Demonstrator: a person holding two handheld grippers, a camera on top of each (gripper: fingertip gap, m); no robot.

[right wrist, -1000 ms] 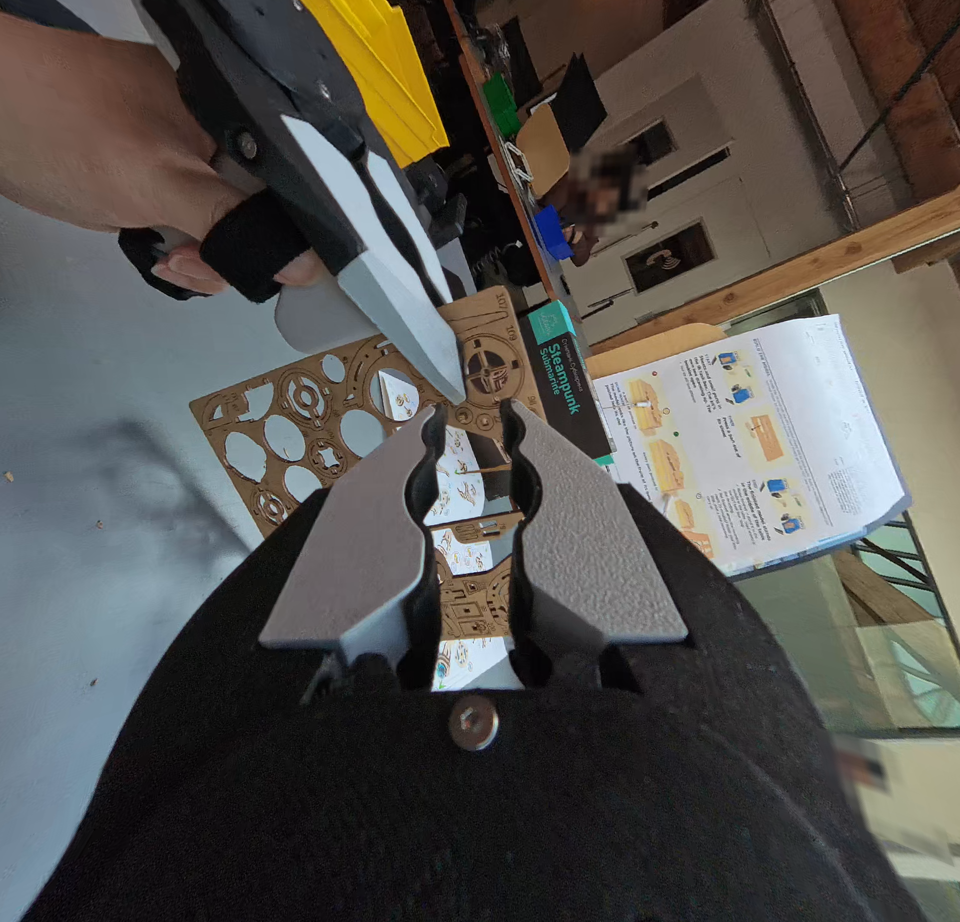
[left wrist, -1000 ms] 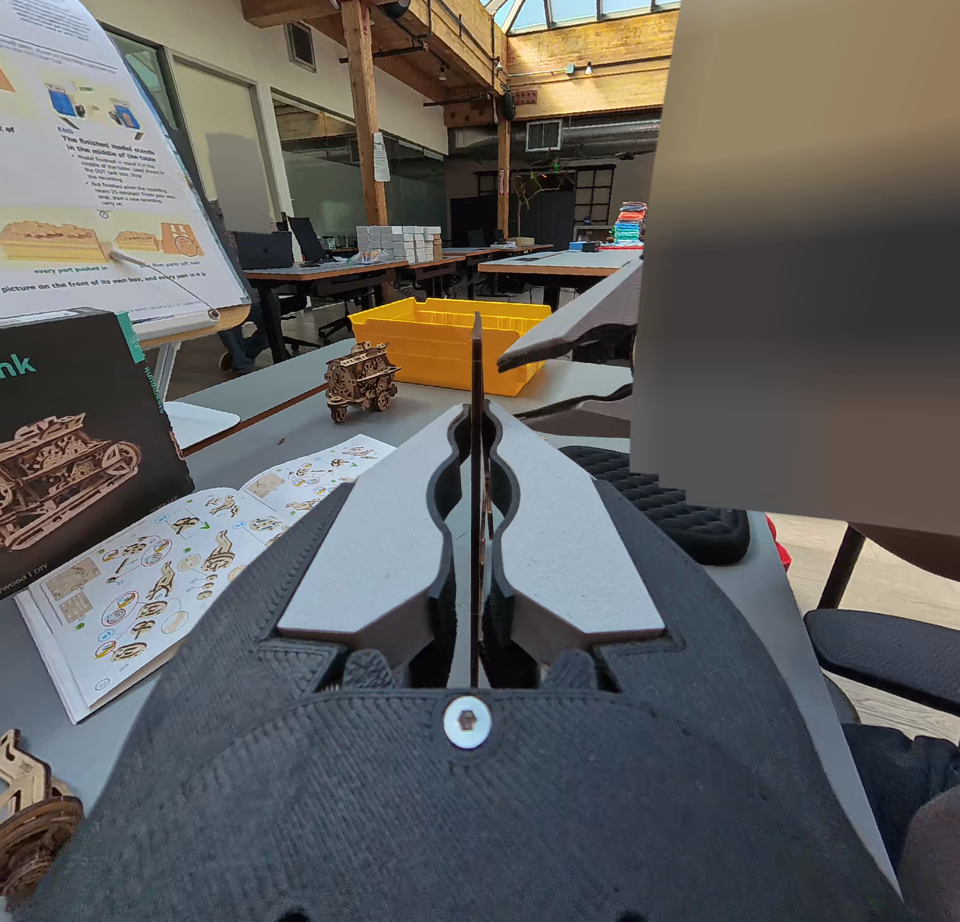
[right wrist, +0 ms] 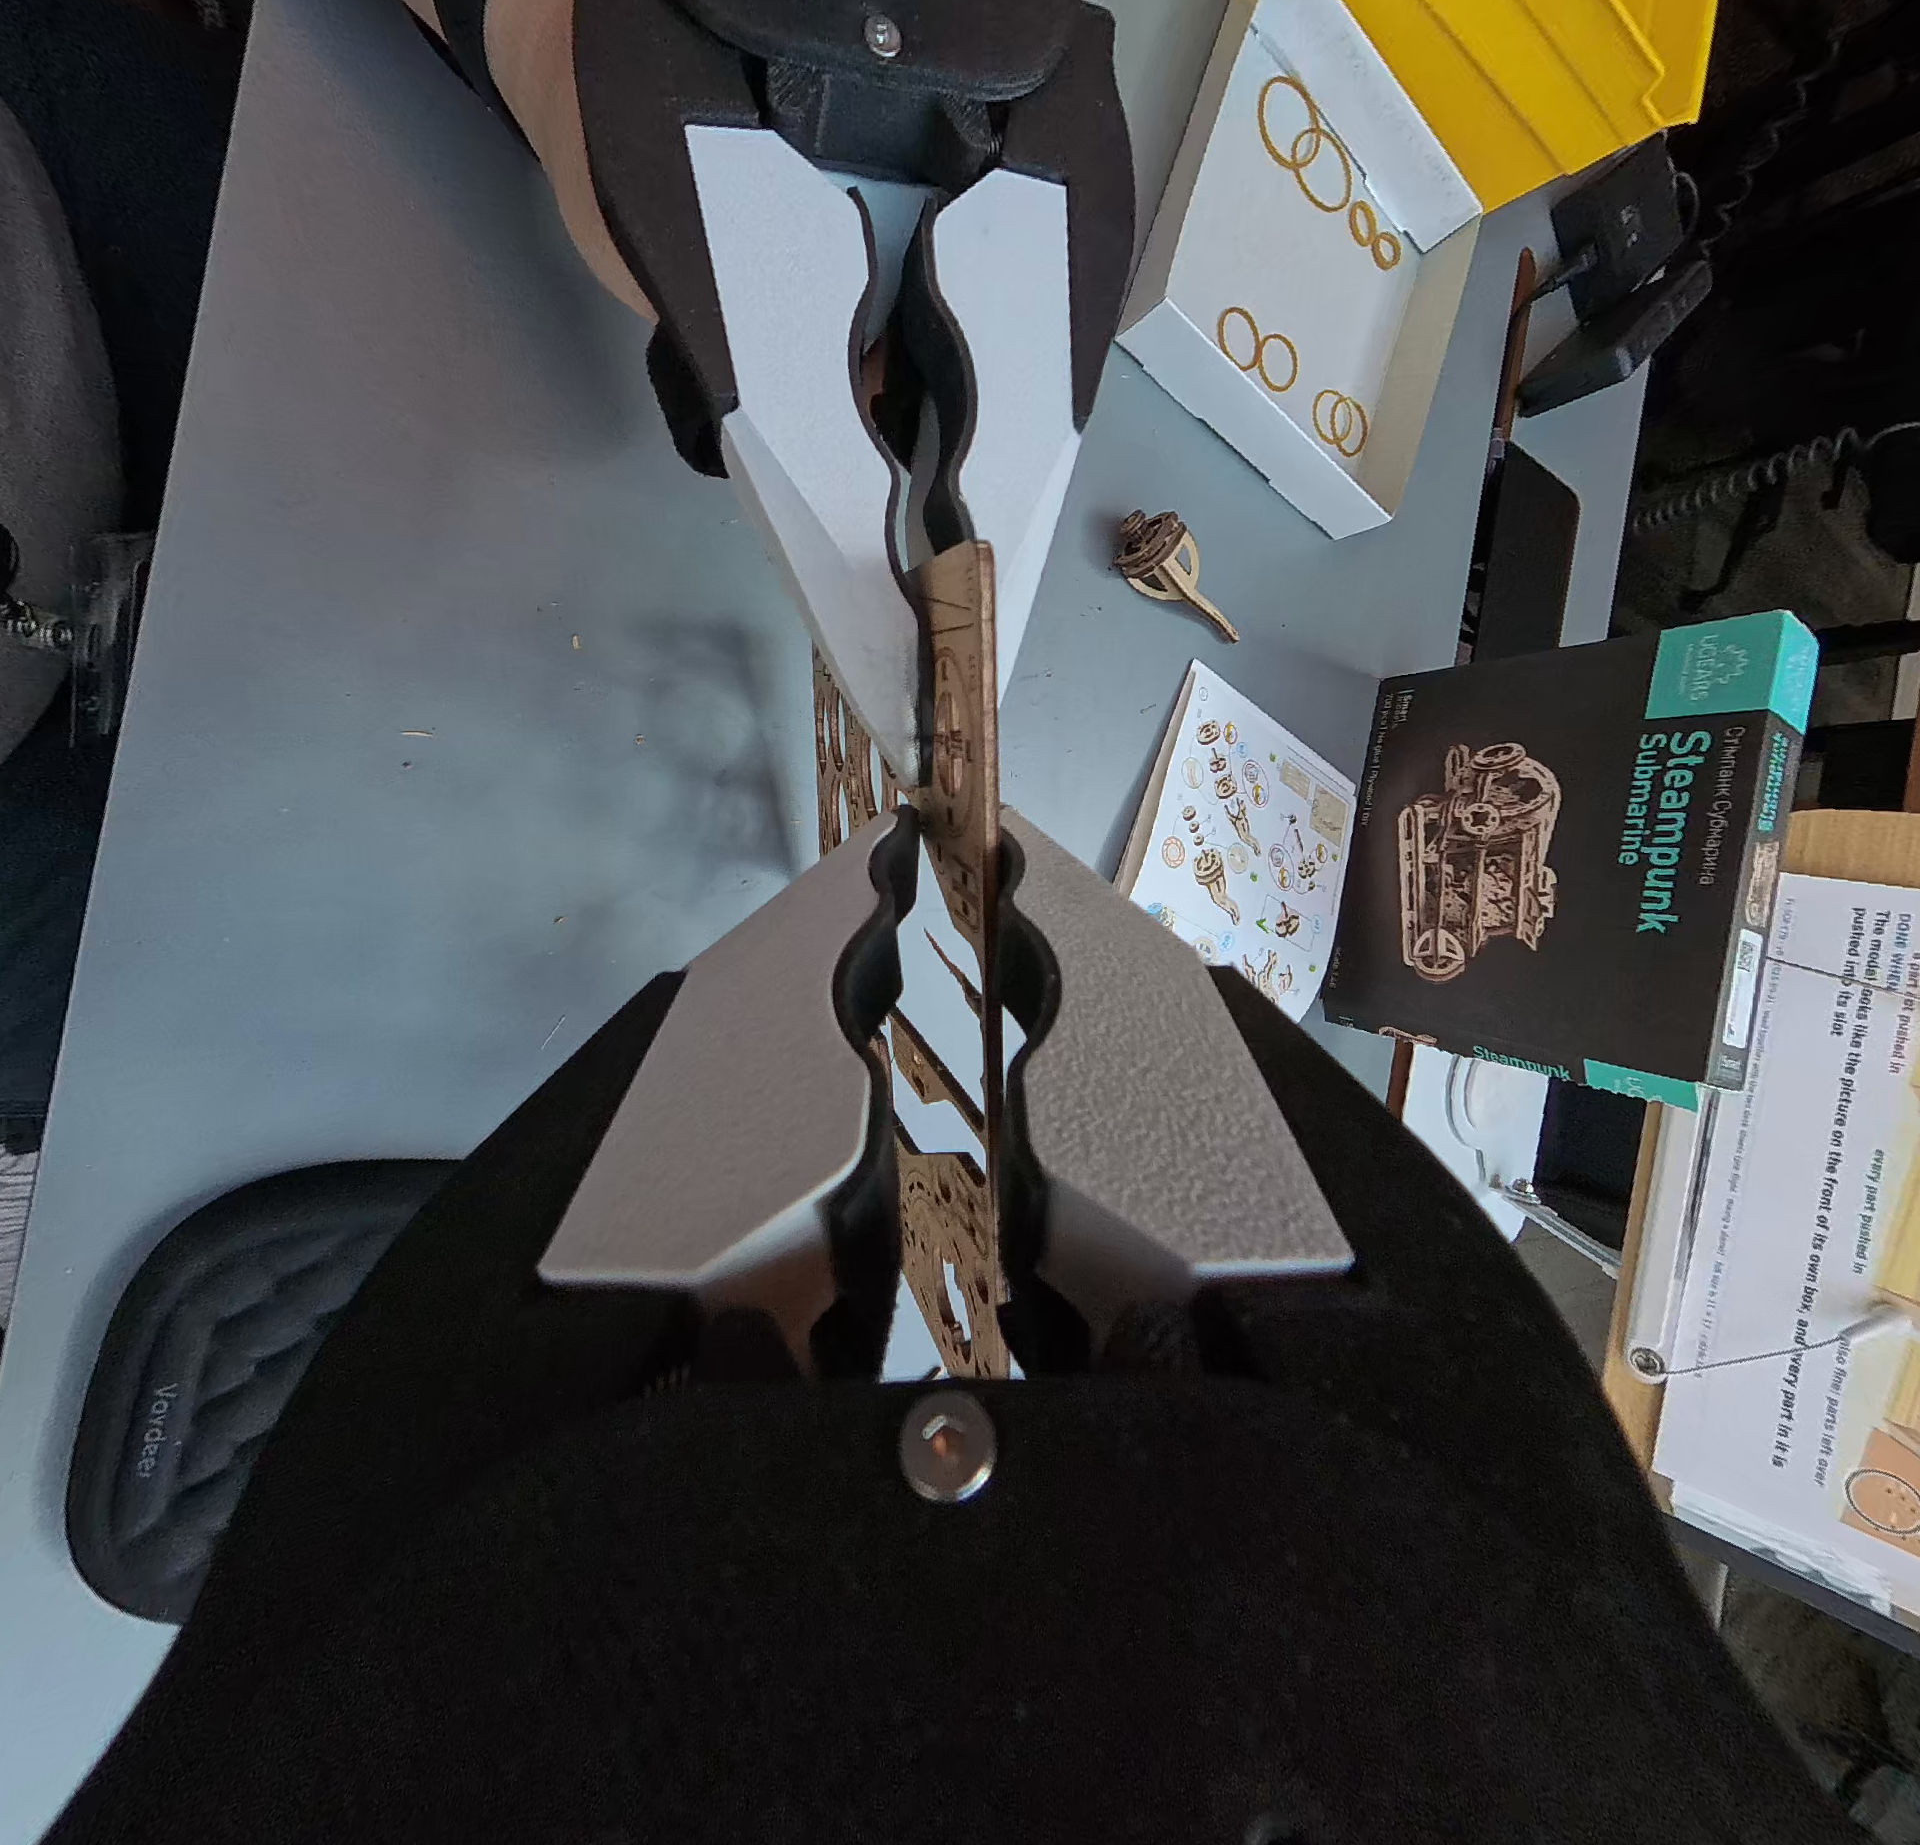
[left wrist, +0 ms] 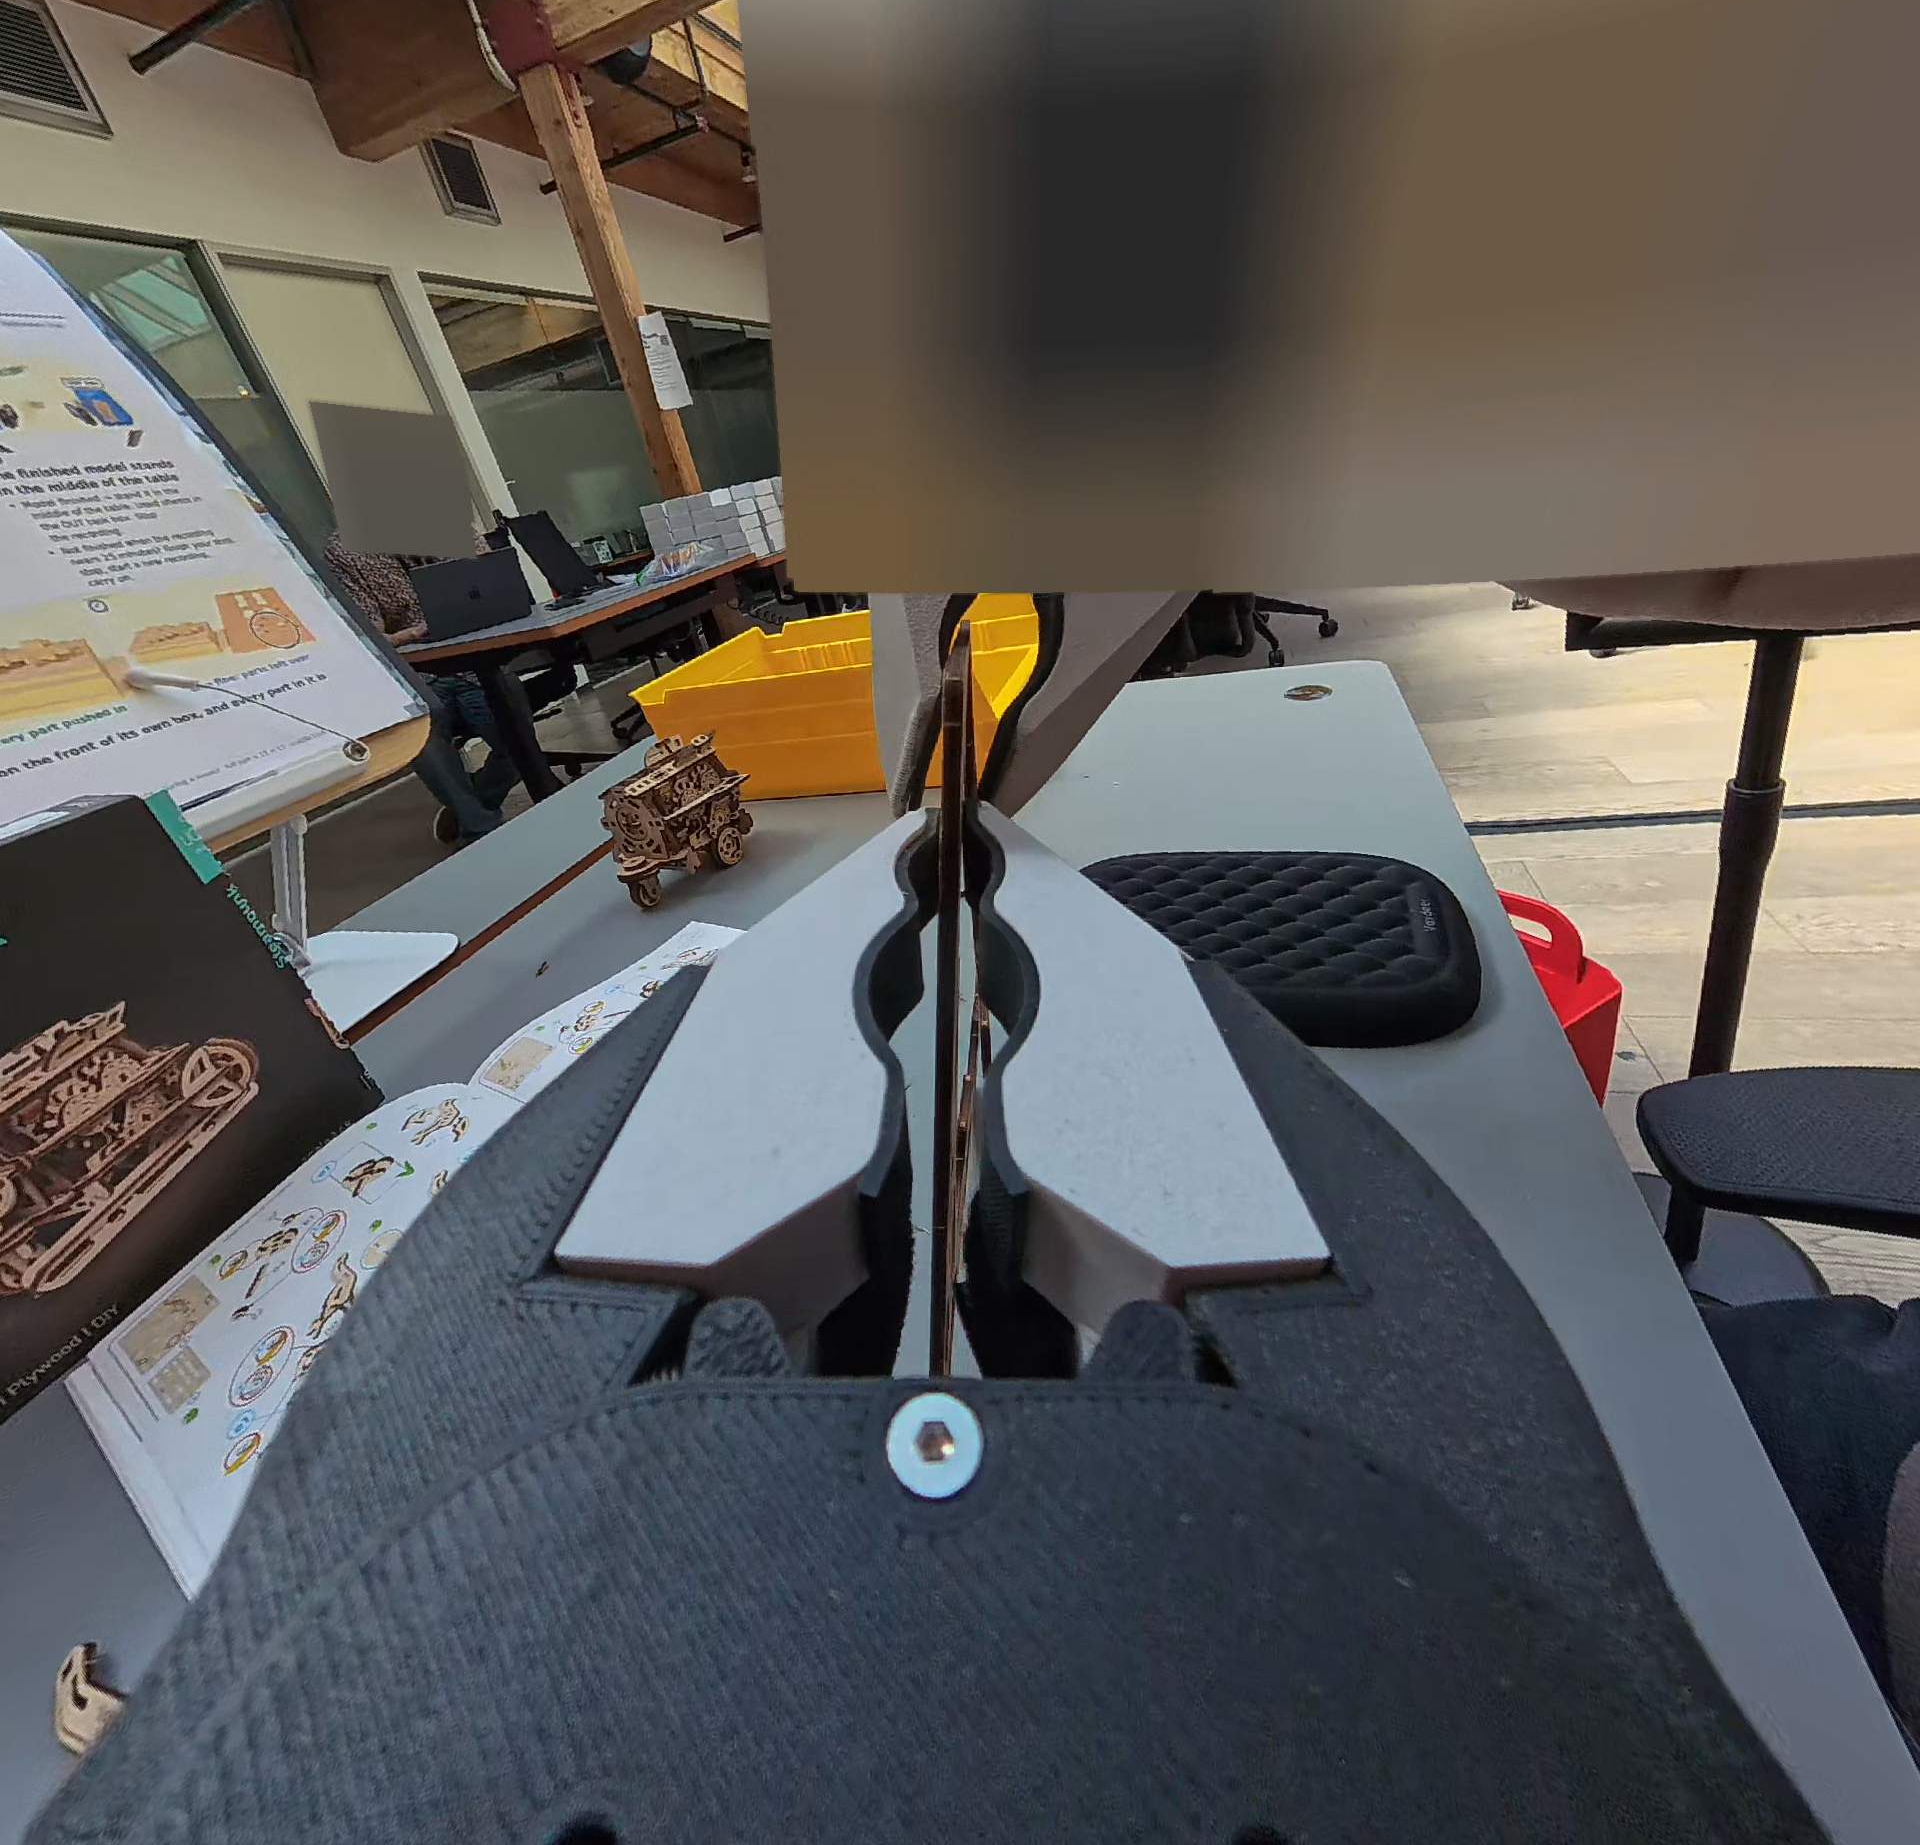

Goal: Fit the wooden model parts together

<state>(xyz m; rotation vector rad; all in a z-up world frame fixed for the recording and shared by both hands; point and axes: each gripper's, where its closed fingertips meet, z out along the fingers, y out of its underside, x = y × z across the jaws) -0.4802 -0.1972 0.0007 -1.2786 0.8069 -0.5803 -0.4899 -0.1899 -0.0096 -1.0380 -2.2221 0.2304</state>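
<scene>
My left gripper (left wrist: pixel 953 829) is shut on a thin laser-cut wooden sheet (left wrist: pixel 948 1068), seen edge-on and held upright above the grey table (left wrist: pixel 1247 756). In the right wrist view the left gripper (right wrist: pixel 935 735) points straight at me and pinches the sheet (right wrist: pixel 961 652). My right gripper (right wrist: pixel 954 839) straddles the near end of the sheet. The sheet lies against its right pad, with a slit of light on the left side, so the jaws are open. The right gripper also shows in the left wrist view (left wrist: pixel 971 652) at the sheet's far end.
On the table are a finished wooden model (left wrist: pixel 675 819), a yellow bin (left wrist: pixel 790 715), the dark kit box (right wrist: pixel 1558 860), an open instruction booklet (right wrist: pixel 1236 839), a white tray with rubber bands (right wrist: pixel 1299 237), a small wooden subassembly (right wrist: pixel 1164 569) and a black wrist pad (left wrist: pixel 1299 943). Only a small space, under 4 cm, lies between the two pairs of fingers. The small wooden subassembly (right wrist: pixel 1164 569) is about 25 centimeters from both grippers' fingertips.
The right gripper has swung round to face the left gripper head-on, and its fingers now sit around the sheet. The left gripper still holds the sheet.
</scene>
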